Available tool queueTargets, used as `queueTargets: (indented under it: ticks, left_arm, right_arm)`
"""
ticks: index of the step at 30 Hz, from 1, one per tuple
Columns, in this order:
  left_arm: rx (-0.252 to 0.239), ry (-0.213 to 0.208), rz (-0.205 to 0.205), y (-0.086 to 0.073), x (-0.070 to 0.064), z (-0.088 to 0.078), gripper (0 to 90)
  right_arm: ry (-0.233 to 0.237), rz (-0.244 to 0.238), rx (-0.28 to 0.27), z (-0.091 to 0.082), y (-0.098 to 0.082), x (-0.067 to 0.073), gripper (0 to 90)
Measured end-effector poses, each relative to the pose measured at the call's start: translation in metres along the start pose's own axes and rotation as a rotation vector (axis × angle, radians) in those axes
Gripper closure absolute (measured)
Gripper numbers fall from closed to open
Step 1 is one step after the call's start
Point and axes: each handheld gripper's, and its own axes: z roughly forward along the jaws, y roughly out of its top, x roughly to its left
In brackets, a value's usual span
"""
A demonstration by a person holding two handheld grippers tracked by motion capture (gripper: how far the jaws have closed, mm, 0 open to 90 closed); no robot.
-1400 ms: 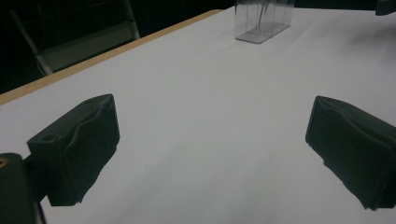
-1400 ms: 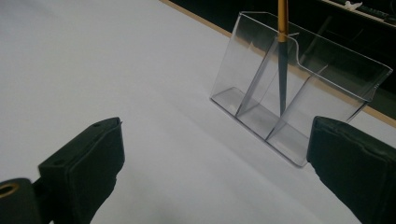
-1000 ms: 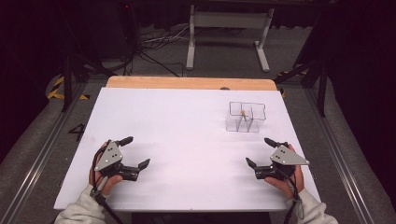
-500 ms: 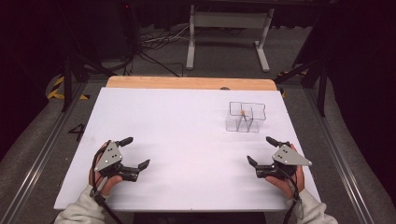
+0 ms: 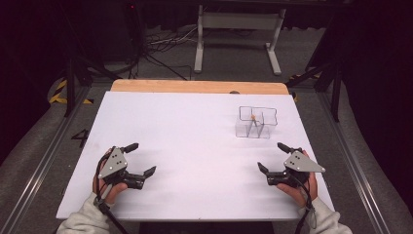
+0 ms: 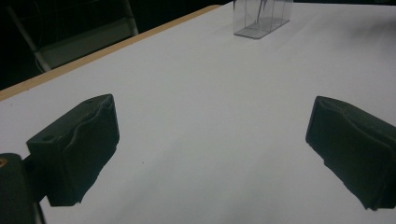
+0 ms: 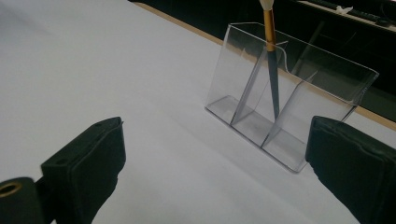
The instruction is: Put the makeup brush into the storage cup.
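Both the left claw and right claw rest spread, empty, near what seems a brush in a clear organizer.

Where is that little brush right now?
The brush stands tilted in the middle compartment of the clear holder, far right on the table, ahead of the right gripper.

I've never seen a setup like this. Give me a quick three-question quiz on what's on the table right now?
1. True or false: the right tool is clamped on the brush.
2. Which tool is nearer the clear organizer: A left tool, B right tool?
3. Fill in: the brush stands in the organizer's ____ compartment, bristles up.

Key: 1 false, both tools are open and empty, resting near the front edge of the white table. 2 B. 3 middle.
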Motion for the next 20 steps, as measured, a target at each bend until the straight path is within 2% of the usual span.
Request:
queueTargets:
  ticks: [20]
  left_arm:
    - [0.007,0.001,0.005,0.0011,-0.0002,0.0011,3.6]
  right_arm:
    - [-0.016,-0.005,-0.002,-0.0007,0.0004,-0.0011,5.7]
